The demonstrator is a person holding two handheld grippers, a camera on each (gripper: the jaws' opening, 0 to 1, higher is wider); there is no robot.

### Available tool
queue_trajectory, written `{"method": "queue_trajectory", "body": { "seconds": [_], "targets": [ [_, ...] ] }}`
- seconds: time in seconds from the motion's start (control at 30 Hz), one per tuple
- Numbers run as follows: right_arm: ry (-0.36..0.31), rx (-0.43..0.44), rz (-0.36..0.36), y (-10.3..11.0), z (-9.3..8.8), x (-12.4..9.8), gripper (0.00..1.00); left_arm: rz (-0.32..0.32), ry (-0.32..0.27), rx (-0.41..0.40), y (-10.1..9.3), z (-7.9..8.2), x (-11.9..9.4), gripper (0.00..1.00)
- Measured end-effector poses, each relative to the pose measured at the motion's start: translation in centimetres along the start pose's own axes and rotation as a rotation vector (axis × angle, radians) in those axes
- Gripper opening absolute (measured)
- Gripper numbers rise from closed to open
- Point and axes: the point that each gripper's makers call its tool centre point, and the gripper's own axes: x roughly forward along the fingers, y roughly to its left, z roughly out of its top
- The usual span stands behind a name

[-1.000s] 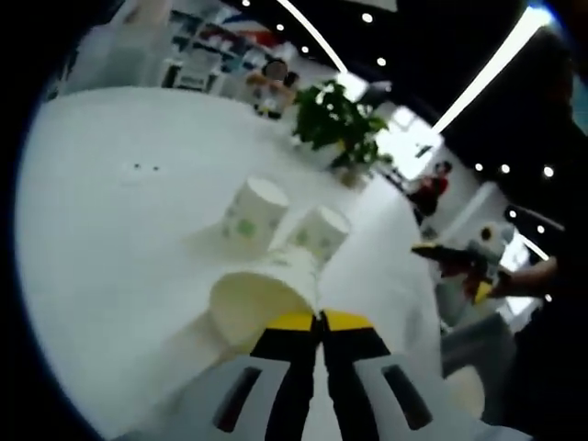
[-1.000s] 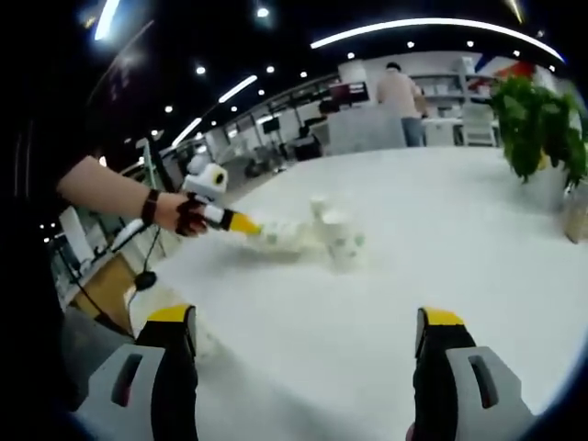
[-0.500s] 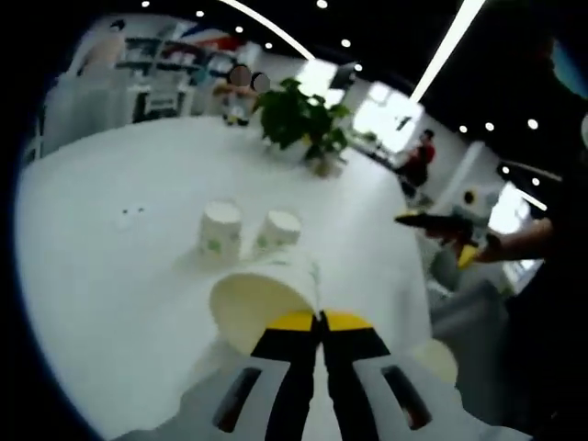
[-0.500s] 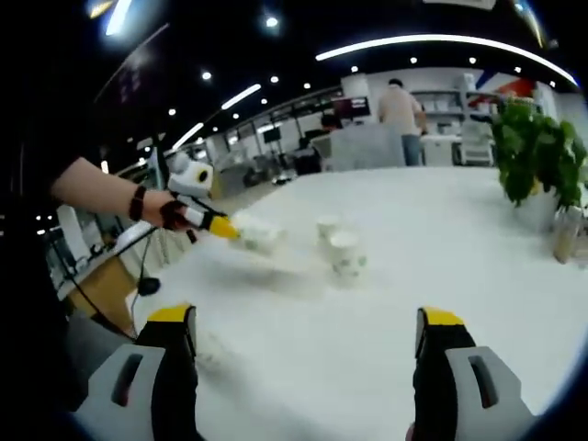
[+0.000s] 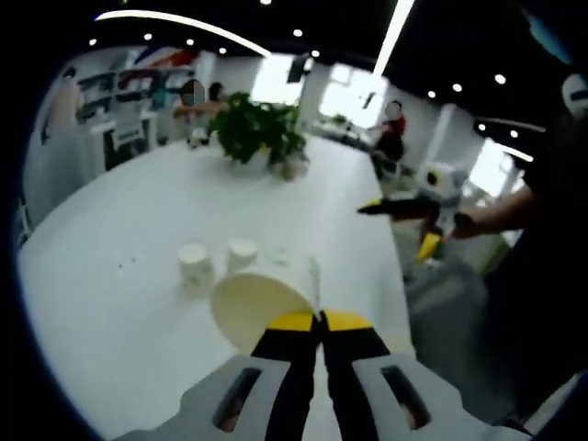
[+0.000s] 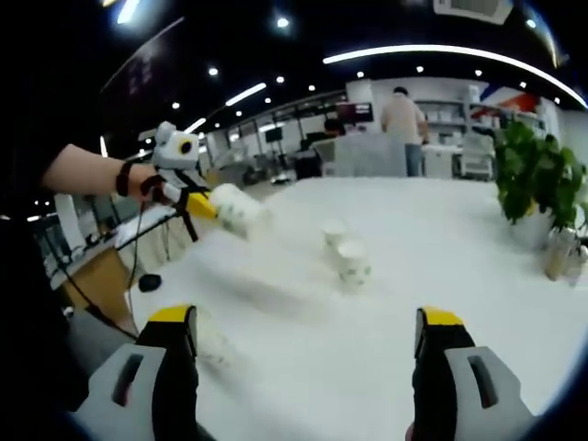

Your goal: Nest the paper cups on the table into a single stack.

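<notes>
Yellow-tipped jaws of the left gripper point(image 5: 321, 323) are pinched tight on the rim of a white paper cup point(image 5: 261, 299), held lifted with its open mouth tipped back toward the gripper, above the white table point(image 5: 110, 303). Beyond the jaws, two more paper cups point(image 5: 217, 259) stand upside down, just beside each other. In the right gripper view, the person's bare forearm point(image 6: 96, 168) reaches out level from the left, carrying that cup point(image 6: 237, 211) clear of the tabletop. The right gripper point(image 6: 306, 329) hangs spread wide, empty, with the standing pair point(image 6: 347, 254) ahead between its jaws. A potted plant point(image 6: 540, 188) sits farther right.
</notes>
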Motion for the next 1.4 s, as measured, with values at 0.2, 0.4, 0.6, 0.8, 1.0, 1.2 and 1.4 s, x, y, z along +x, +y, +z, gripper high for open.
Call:
{"method": "queue_trajectory", "body": {
  "seconds": [0.2, 0.4, 0.6, 0.8, 1.0, 1.2, 1.4],
  "targets": [
    [-0.013, -0.02, -0.019, 0.6, 0.5, -0.5, 0.96, 0.001, 0.03, 0.076, -2.1, 1.5, -1.8, 0.0],
    [-0.029, -0.015, -0.047, 1.1, 0.4, -1.2, 0.96, 0.01, 0.052, 0.166, -4.2, 3.5, -3.4, 0.0],
    [-0.038, -0.021, -0.051, 1.9, 0.5, -1.6, 0.96, 0.007, 0.121, 0.302, -6.2, 5.3, -5.0, 0.0],
    [-0.047, -0.027, -0.056, 2.6, 0.7, -2.0, 0.96, 0.006, 0.135, 0.351, -7.7, 6.8, -6.4, 0.0],
    [-0.052, -0.025, -0.064, 2.9, 0.6, -2.3, 0.96, 0.016, 0.155, 0.402, -8.7, 8.1, -7.2, 0.0],
    [-0.056, -0.018, -0.067, 3.3, 0.4, -2.6, 0.96, -0.004, 0.222, 0.486, -10.7, 8.9, -7.6, 0.0],
    [-0.05, -0.025, -0.06, 3.7, 0.2, -2.6, 0.96, -0.058, 0.273, 0.554, -13.6, 10.0, -7.4, 0.0]
  ]
}}
